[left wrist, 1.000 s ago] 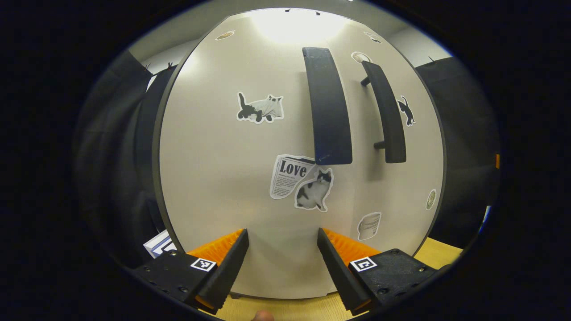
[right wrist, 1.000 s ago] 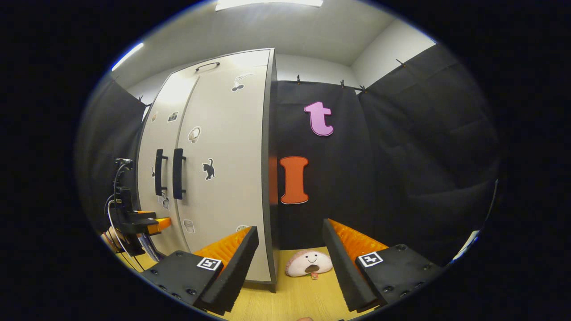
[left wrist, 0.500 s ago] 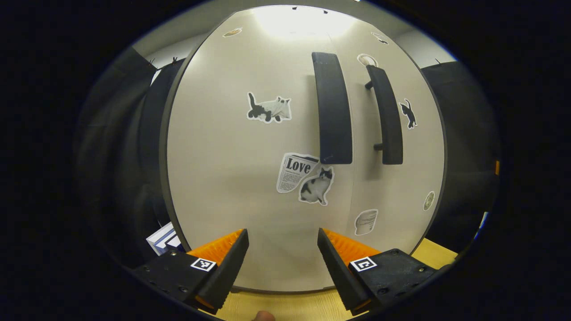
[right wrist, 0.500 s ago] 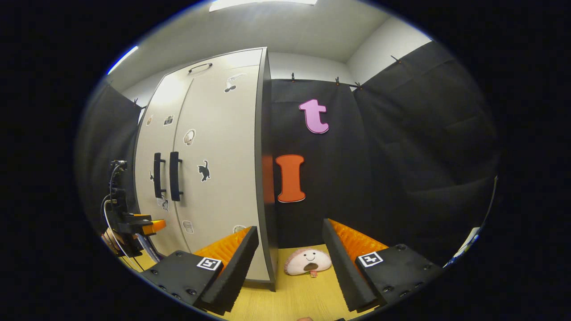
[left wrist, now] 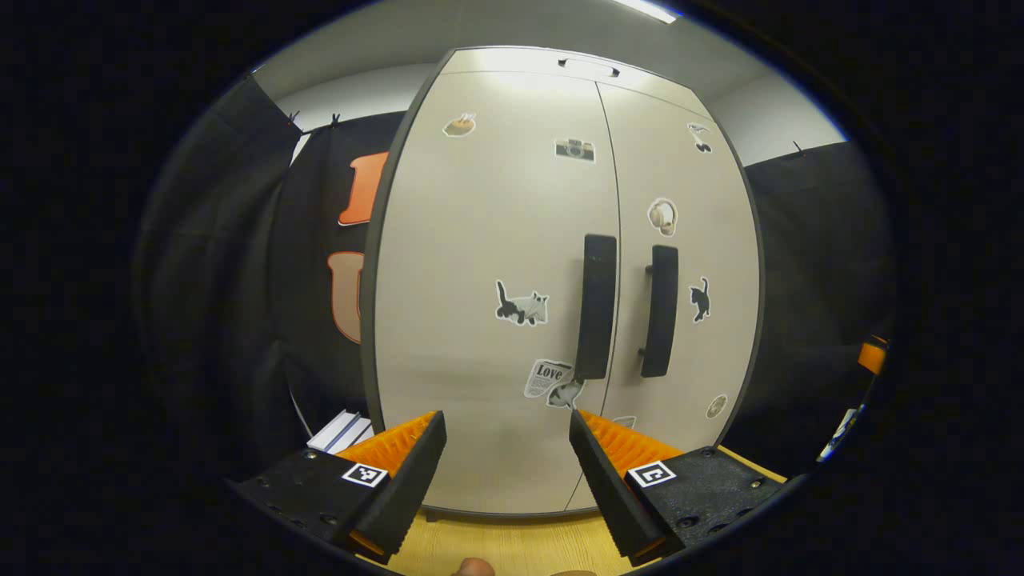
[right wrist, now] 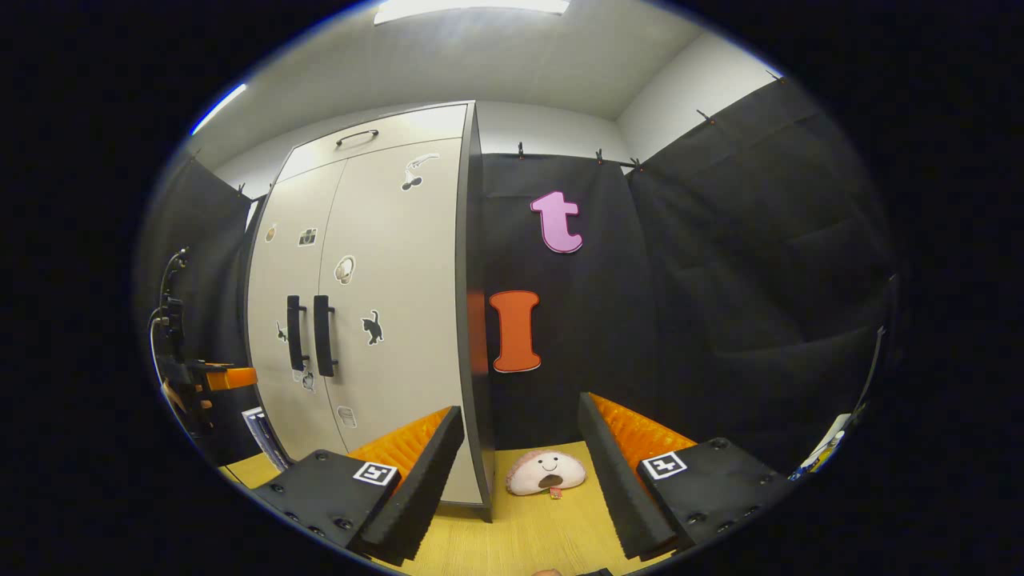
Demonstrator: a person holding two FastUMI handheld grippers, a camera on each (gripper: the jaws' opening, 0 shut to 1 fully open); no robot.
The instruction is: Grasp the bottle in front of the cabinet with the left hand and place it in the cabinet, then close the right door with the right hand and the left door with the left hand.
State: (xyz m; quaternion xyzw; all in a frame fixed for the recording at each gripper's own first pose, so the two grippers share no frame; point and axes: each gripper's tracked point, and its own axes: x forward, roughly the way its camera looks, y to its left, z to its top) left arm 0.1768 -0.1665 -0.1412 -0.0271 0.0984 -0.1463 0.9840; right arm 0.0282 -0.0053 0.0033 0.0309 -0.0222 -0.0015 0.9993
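Note:
The pale cabinet (left wrist: 496,264) stands ahead in the left gripper view with both doors closed, its two dark handles (left wrist: 598,317) side by side at the middle seam. My left gripper (left wrist: 506,472) is open, back from the left door, with nothing between its fingers. In the right gripper view the same cabinet (right wrist: 400,320) stands to the left, doors closed. My right gripper (right wrist: 520,472) is open by the cabinet's right corner, holding nothing. The left gripper (right wrist: 216,376) shows far left in that view. Whatever is inside the cabinet is hidden.
A pink smiling plush toy (right wrist: 546,472) lies on the wooden table (right wrist: 512,536) right of the cabinet. A white box (left wrist: 340,430) sits by the cabinet's left side. Black cloth walls close in on both sides.
The left gripper has drawn back from the left door, so the whole cabinet front now shows. The right gripper has shifted only slightly.

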